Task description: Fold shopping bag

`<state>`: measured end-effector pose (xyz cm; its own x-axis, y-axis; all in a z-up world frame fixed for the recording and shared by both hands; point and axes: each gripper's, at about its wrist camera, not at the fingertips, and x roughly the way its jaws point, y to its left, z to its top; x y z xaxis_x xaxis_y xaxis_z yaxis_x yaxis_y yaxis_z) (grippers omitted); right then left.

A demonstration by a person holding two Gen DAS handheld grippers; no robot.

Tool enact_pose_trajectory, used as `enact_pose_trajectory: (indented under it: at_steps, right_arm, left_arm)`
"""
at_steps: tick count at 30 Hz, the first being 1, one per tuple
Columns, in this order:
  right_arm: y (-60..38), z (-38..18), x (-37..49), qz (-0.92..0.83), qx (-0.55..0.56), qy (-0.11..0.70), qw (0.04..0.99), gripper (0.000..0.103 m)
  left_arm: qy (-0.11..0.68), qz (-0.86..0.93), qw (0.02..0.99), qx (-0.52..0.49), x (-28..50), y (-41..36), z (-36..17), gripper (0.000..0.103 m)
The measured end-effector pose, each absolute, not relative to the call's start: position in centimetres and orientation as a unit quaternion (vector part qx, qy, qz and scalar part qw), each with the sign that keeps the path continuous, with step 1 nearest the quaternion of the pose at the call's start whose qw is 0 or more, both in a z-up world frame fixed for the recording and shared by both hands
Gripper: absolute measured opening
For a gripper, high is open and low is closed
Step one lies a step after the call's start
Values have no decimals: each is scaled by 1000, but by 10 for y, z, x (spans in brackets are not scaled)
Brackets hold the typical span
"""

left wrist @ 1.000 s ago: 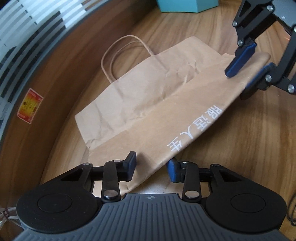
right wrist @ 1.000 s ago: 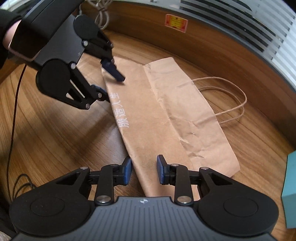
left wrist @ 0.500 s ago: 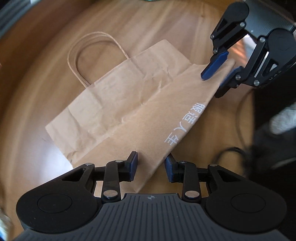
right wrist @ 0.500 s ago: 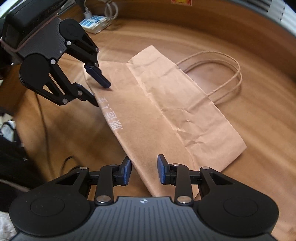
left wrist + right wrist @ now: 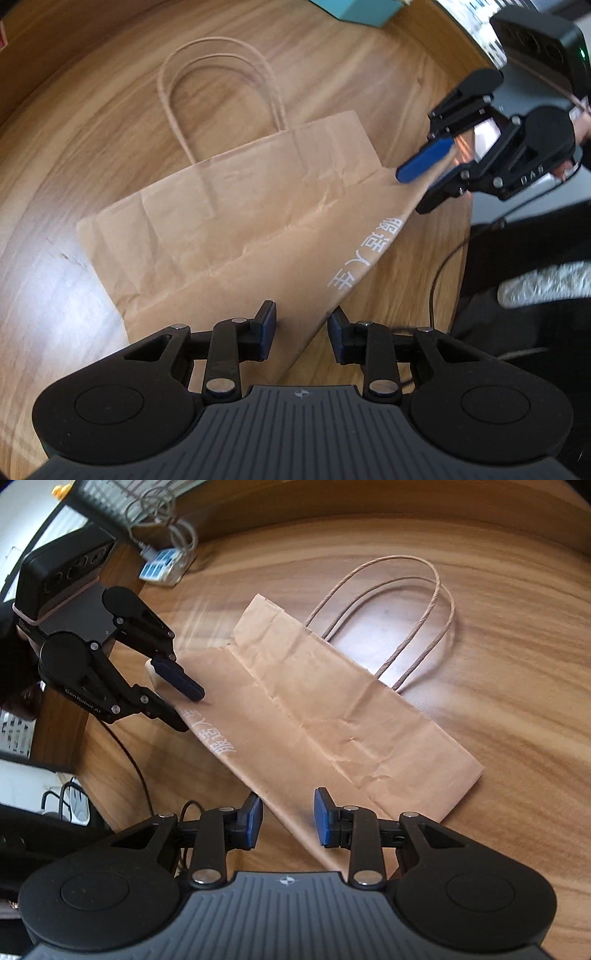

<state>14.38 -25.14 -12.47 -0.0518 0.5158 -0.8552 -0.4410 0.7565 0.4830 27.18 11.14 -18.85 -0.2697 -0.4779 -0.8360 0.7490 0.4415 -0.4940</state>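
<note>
A brown paper shopping bag [image 5: 236, 221] lies flat on the round wooden table, with its twine handles [image 5: 218, 74] pointing away. Its near long edge, printed with white characters [image 5: 365, 254], is folded up over the bag. My left gripper [image 5: 301, 328] is open around one end of that raised flap. My right gripper [image 5: 288, 818] is open around the other end, and it also shows in the left wrist view [image 5: 424, 181]. In the right wrist view the bag [image 5: 332, 716] lies flat and the left gripper [image 5: 188, 709] straddles the flap's far corner.
A teal box [image 5: 354, 11] stands at the table's far edge. A white power strip with cables [image 5: 162, 565] lies near the rim. A black cable [image 5: 439, 280] hangs off the table's edge. The table's edge [image 5: 465, 236] runs just beside the bag.
Both grippers have swung round with the bag, which now lies turned on the table. The flap's ends still sit between the open jaws.
</note>
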Motion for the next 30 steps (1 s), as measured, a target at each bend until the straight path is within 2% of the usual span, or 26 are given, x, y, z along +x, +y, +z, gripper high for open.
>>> enact_pose_trajectory:
  at_steps: [11, 20, 23, 25, 30]
  right_arm:
    - [-264, -133, 176, 336, 57, 628, 700, 35]
    - [-277, -137, 206, 306, 82, 619, 719, 36]
    - [-279, -139, 213, 296, 79, 613, 728, 37]
    - [-277, -140, 216, 291, 69, 608, 736, 38]
    - [-272, -142, 218, 273, 25, 586, 763, 45]
  left_arm:
    - [608, -512, 602, 76, 298, 117, -187, 35]
    - [598, -483, 640, -7, 321, 129, -184, 37]
    - [583, -471, 662, 15, 321, 122, -182, 47]
    - [571, -459, 680, 31, 322, 118, -181, 63]
    - [547, -444, 707, 57, 328, 114, -179, 74]
